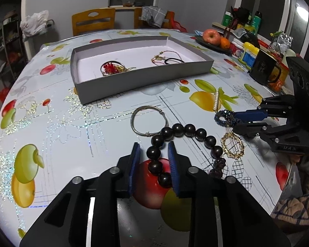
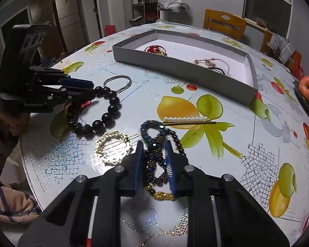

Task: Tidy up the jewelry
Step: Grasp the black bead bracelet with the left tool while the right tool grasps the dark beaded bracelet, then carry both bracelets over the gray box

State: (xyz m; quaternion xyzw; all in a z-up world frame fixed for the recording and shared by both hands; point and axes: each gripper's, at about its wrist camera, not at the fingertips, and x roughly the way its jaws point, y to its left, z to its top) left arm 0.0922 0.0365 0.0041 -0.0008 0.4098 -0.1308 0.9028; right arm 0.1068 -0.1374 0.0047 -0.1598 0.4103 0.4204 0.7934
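The desk wears a pale blue-white cloth printed with red, yellow and green fruit, grey grid lines and glittery flecks. The tray is grey outside, white inside. The big bead bracelet is glossy dark brown, near black. The twisted bracelet mixes dark blue and bronze beads. The bangle is silver. The round hair clip is gold, the bar clip gold with white pearls. Both grippers are black with blue pads.
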